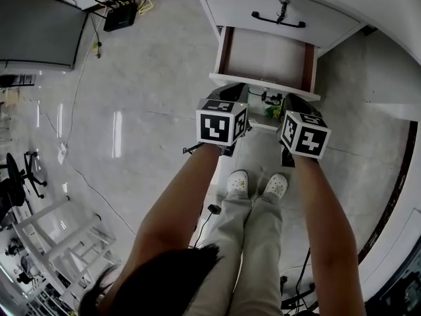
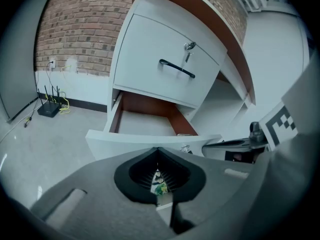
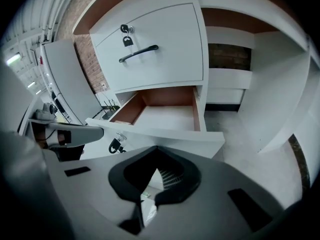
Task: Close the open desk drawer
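The left gripper has its jaws drawn together, tips meeting, with nothing held between them. The right gripper is likewise closed on nothing. They hang side by side, near each other but apart. Each carries a cube of black-and-white square markers, which is the only print that can be made out.

The open drawer lies straight ahead of both sets of tips, pulled well out of the white desk. Its reddish-brown side walls and pale bare bottom are in view. Its white front panel stands just beyond the jaw tips. No view settles whether either gripper touches it. A small dark ring or key hangs on that panel, ahead and to the left of the right gripper's tips.

Above and beyond the open drawer sits the shut upper drawer. It has a black bar handle and a key in the lock above the handle.

A small green-and-white thing, too small to identify, lies between the two grippers below the panel's edge. Far off to the left of the left gripper, a black router with cables rests on the pale floor by the brick wall. Behind and beneath the grippers are the person's white shoes.
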`<state>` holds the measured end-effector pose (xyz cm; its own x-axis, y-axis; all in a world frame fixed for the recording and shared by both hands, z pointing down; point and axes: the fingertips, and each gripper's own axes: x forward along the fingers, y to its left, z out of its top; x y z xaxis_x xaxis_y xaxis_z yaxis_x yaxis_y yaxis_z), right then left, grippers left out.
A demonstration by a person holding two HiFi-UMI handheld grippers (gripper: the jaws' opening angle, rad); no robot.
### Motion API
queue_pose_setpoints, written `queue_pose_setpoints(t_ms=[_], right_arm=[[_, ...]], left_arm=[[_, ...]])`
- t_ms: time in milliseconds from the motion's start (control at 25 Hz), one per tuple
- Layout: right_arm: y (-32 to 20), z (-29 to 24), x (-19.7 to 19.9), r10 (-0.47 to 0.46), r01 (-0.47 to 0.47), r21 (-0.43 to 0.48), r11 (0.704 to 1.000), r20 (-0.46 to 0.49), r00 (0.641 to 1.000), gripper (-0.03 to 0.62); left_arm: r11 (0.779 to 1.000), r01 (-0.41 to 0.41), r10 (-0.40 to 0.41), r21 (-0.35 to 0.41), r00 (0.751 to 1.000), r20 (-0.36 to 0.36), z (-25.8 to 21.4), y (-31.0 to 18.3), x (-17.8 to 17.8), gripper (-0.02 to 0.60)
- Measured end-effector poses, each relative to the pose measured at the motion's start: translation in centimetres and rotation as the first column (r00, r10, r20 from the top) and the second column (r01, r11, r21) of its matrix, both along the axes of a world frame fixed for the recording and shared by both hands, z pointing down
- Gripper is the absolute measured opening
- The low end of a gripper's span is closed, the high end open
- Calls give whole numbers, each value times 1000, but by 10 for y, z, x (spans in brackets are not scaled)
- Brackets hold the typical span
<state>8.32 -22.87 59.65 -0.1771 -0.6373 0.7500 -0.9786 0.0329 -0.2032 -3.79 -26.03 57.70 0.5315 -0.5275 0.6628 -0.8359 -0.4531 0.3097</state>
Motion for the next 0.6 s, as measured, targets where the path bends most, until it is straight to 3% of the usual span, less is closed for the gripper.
queue_pose_setpoints(t_ms=[600], right_arm=[[-50,-1,11,14,-10,84,996,-39,999,9]], left_arm=[[999,-4,4,47,1000,4,-2,-49,13,6]])
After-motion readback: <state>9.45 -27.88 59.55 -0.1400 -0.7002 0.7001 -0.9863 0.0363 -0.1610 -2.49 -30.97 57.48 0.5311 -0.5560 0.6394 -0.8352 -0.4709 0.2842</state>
